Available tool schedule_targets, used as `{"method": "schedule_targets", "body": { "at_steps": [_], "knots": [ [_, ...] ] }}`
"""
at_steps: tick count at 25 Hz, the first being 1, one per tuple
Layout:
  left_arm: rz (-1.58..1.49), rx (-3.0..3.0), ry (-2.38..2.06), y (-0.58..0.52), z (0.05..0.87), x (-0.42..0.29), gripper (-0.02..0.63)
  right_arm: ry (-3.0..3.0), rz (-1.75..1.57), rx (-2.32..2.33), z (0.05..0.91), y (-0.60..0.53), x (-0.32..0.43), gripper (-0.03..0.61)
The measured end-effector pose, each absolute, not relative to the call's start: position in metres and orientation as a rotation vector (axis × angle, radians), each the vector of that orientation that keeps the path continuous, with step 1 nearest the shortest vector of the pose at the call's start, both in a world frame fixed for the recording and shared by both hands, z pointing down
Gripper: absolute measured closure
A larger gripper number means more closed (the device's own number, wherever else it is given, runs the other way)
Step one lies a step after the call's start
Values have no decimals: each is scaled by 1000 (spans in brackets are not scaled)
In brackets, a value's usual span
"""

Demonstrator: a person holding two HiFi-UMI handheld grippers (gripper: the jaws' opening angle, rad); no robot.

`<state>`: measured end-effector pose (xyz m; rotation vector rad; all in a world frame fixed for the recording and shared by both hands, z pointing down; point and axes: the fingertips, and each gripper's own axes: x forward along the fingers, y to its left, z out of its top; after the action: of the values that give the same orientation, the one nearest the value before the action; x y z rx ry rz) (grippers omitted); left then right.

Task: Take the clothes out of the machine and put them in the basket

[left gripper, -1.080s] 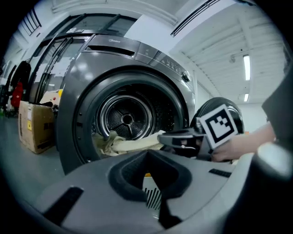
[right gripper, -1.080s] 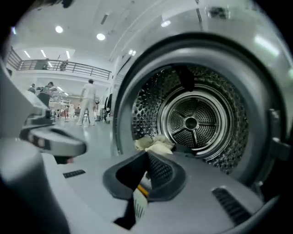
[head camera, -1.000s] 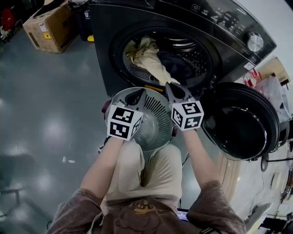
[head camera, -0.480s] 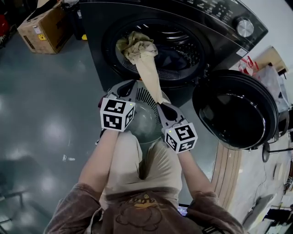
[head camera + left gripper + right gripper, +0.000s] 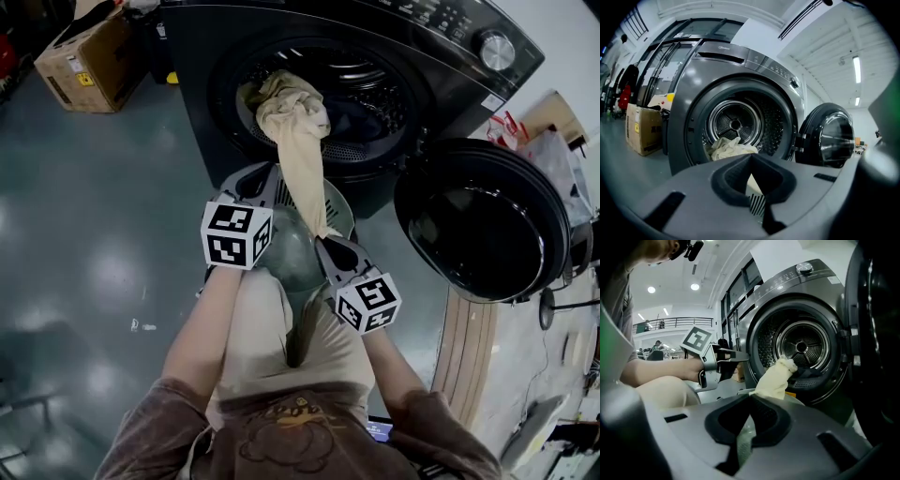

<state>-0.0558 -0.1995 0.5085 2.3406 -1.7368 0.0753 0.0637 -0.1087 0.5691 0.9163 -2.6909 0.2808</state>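
Cream cloth garment [image 5: 295, 131] is held half out of black washing machine [image 5: 211, 66] by clamped right gripper [image 5: 323, 239]; grey plastic basket [image 5: 292, 251] unfilled, left gripper [image 5: 265, 178] closed.

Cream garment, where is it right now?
Head view, centre: the cream garment hangs from the washer's drum mouth down to the right tongs, which pinch its lower end over the basket.

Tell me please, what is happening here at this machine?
A person is unloading the washing machine with a tool in each hand. The right tool is shut on a cream garment, which stretches from the drum down over the grey basket at the person's knees. The left tool is at the basket's far rim, its jaws together. Something darker lies in the drum.
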Motion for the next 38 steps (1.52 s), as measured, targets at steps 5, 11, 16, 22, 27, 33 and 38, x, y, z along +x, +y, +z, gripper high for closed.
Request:
{"method": "schedule_targets", "body": {
  "at_steps": [5, 11, 16, 22, 27, 33, 38],
  "knots": [
    [61, 2343, -1726, -198, 507, -56, 609, -2625, 175, 931, 563, -124, 60, 341],
    [58, 2347, -1717, -196, 507, -57, 609, -2627, 187, 933, 544, -129, 60, 336],
    [51, 2347, -1713, -197, 507, -60, 609, -2598, 227, 858, 545, -113, 62, 344],
    [44, 2345, -1702, -198, 507, -60, 609, -2532, 320, 856, 574, -99, 85, 344],
    [43, 2358, -1694, -197, 506, -55, 609, -2581, 323, 911, 568, -128, 79, 344],
    [39, 2358, -1688, -196, 506, -53, 609, -2664, 240, 975, 538, -217, 40, 297],
    [36, 2358, -1680, -196, 505, -53, 609, -2617, 172, 981, 532, -297, -5, 225]
  ]
}}
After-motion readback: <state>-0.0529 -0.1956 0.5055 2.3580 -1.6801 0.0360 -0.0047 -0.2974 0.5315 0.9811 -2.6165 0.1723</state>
